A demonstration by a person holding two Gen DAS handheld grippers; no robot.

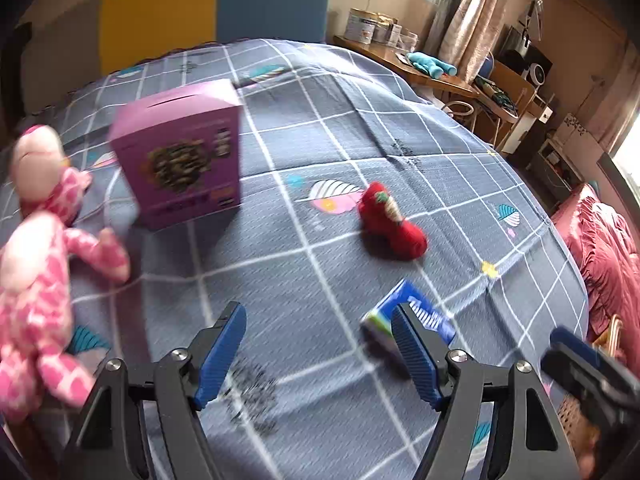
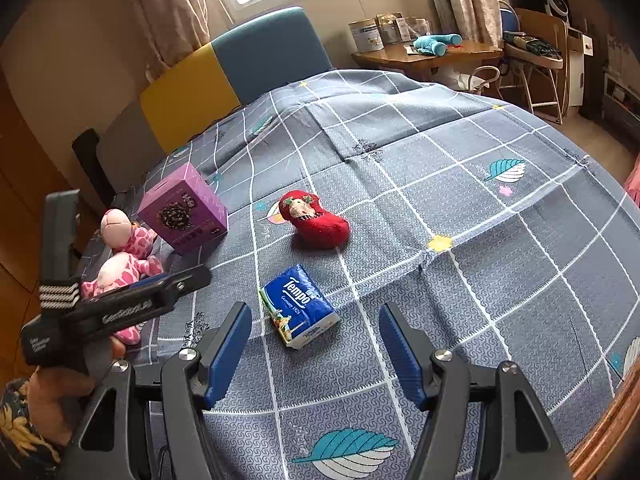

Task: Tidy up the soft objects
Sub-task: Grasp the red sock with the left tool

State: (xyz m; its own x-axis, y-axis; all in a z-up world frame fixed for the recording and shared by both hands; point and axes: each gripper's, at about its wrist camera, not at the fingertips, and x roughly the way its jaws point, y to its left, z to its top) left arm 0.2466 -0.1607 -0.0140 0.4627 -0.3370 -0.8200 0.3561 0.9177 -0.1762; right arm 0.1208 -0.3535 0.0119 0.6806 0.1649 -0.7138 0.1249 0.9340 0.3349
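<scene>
Black hand-held gripper frames; ribbed blue pads; silver screws; dark floral sleeve.

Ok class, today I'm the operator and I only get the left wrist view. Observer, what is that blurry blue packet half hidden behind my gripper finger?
Observer: It's a blue tissue pack with Tempo printed on it, lying flat on the bed cover.
Operator: And the right gripper? I only see a blurred edge of it.
Observer: The right gripper has its jaws open with nothing gripped. The pack lies on the cover just ahead of it.
</scene>
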